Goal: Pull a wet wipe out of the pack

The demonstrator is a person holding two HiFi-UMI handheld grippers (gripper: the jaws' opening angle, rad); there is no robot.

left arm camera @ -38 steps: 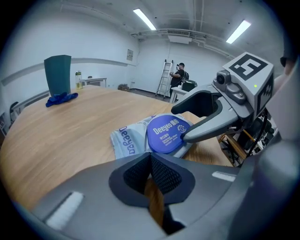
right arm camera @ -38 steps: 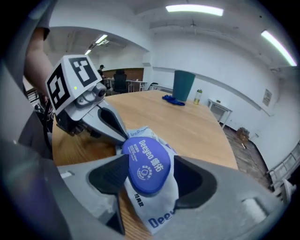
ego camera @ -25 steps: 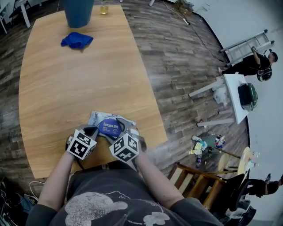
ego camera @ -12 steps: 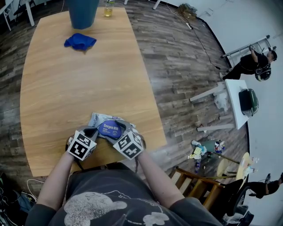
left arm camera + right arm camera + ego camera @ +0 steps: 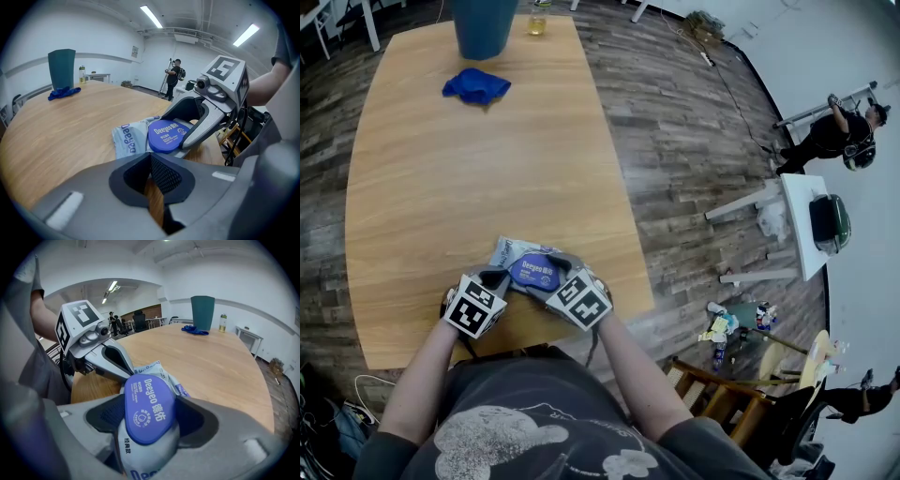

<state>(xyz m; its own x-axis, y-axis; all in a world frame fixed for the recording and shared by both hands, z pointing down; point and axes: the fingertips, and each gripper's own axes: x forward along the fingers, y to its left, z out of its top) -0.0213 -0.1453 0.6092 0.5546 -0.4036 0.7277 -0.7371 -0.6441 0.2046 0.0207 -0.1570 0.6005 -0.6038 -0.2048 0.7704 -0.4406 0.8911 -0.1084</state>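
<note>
Right gripper is clamped across the pack, its jaws pressing the sides just under the blue lid. This hold appears meant to steady the pack for opening. Left gripper sits just left of the pack, jaws fully together and empty, tip aimed toward the lid, probably to flip it. The lid is down and no wipe shows. The pack lies at the table's near edge. Well beyond the pack lies a cloth. Past that, a bin and a bottle stand at the far edge.
</note>
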